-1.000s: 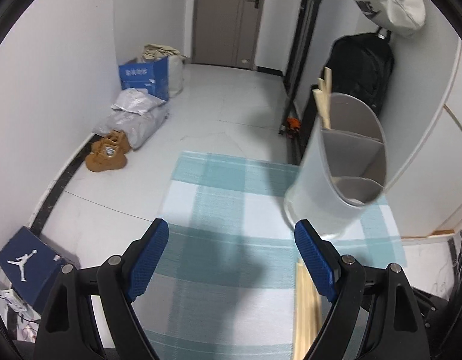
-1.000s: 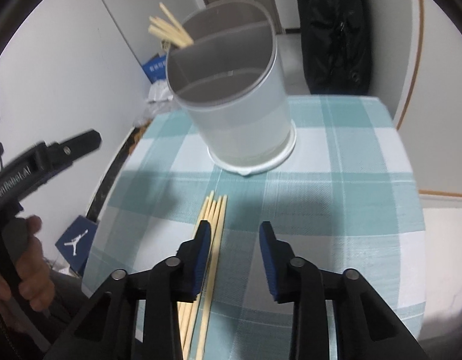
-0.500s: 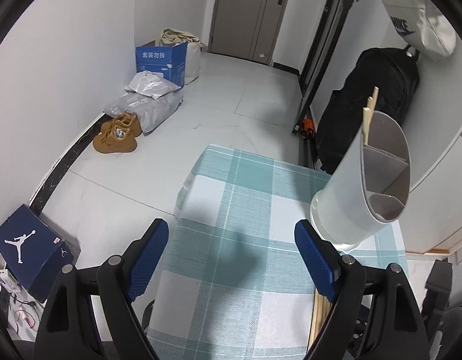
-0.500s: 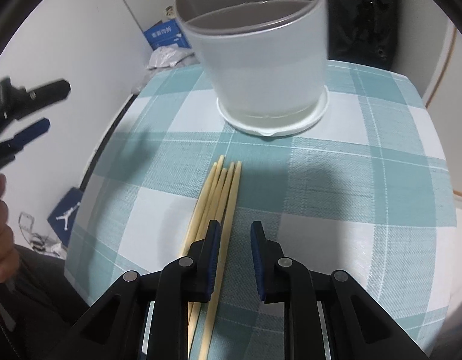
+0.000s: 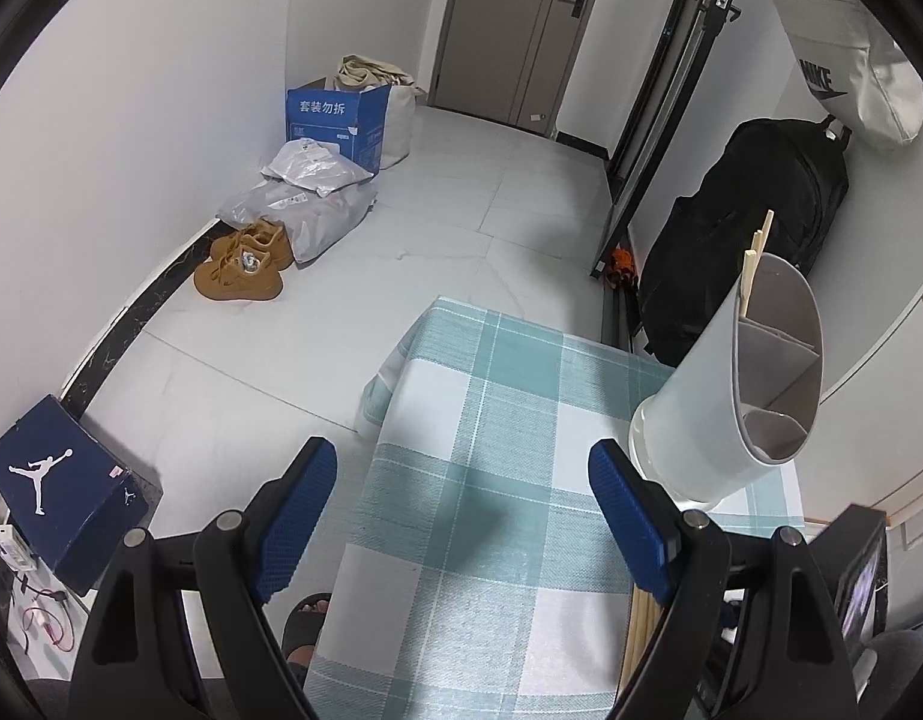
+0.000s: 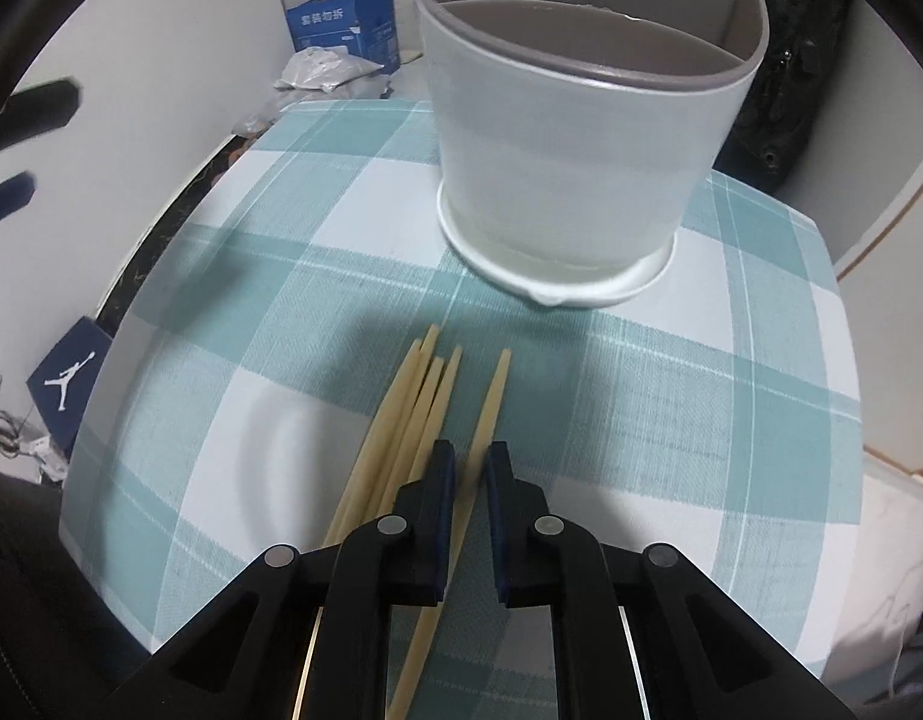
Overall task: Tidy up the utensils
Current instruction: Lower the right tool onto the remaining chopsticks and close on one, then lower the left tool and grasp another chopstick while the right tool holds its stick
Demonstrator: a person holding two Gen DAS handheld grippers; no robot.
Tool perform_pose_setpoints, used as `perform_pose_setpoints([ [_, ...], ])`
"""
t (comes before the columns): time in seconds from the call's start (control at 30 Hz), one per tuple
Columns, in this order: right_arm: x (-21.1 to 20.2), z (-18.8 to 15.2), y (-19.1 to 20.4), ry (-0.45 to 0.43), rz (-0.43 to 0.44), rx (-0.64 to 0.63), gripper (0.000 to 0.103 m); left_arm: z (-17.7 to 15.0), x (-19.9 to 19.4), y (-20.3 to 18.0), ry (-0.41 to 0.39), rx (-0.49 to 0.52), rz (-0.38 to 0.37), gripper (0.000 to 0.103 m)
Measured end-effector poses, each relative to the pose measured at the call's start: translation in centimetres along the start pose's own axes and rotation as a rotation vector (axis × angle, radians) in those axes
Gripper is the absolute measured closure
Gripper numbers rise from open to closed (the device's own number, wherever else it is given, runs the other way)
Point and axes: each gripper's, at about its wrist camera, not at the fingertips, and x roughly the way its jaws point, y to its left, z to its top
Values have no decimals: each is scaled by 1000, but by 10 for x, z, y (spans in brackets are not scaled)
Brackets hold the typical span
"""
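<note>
**Q:** Chopsticks, then: where does the right gripper (image 6: 469, 474) stand with them?

**A:** Its jaws are drawn close about one chopstick (image 6: 488, 414), the one lying a little apart from the bundle, with blue pads on either side of its shaft. Whether they press it firmly yet cannot be told, since a thin gap shows on each side. Just to the left lie the loose chopsticks (image 6: 401, 420), a handful fanned out on the desk (image 6: 731, 396) with their tips pointing at the holder.

**Q:** And the left gripper (image 5: 461, 516)?

**A:** Its jaws are spread wide and hold nothing. It hangs above the desk's left edge, well apart from the bundle, whose ends show only behind its right finger near the desk's near right corner.

**Q:** What about the container?

**A:** The utensil holder (image 6: 581, 150) is a white tub with grey inner dividers, standing upright on its saucer-like base toward the desk's far edge. In the left wrist view, the sorted chopsticks (image 5: 755, 264) stick up from its far compartment. The middle and near compartments look empty, as far as their insides show.

**Q:** So how far along is the job?

**A:** Roughly midway, by the look of it. A few sticks are already in the holder, about five remain on the cloth, and one of them is being taken. No other utensils are visible on the desk.
</note>
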Motion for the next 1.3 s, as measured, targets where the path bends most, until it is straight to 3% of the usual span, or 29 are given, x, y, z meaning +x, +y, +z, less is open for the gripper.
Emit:
perform_pose_setpoints([
  [0.4,15,28,6,-1,-19,-23,93,2,6,9,23,-10,43,20],
  [0.6,20,34,10,-15,-12,-16,98,-3,15,2,70,25,17,20],
  [0.7,11,29,2,-21,32,18,99,-6,17,-8,83,70,20,20],
  [0.9,-25,19,-26,-121,140,125,99,-20,25,-26,129,149,-4,20],
  [1.1,-54,3,-66,-215,256,310,99,-43,38,-51,259,221,-99,20],
  [1.3,-71,-5,-89,-269,293,401,99,-65,55,-69,360,299,-66,20],
])
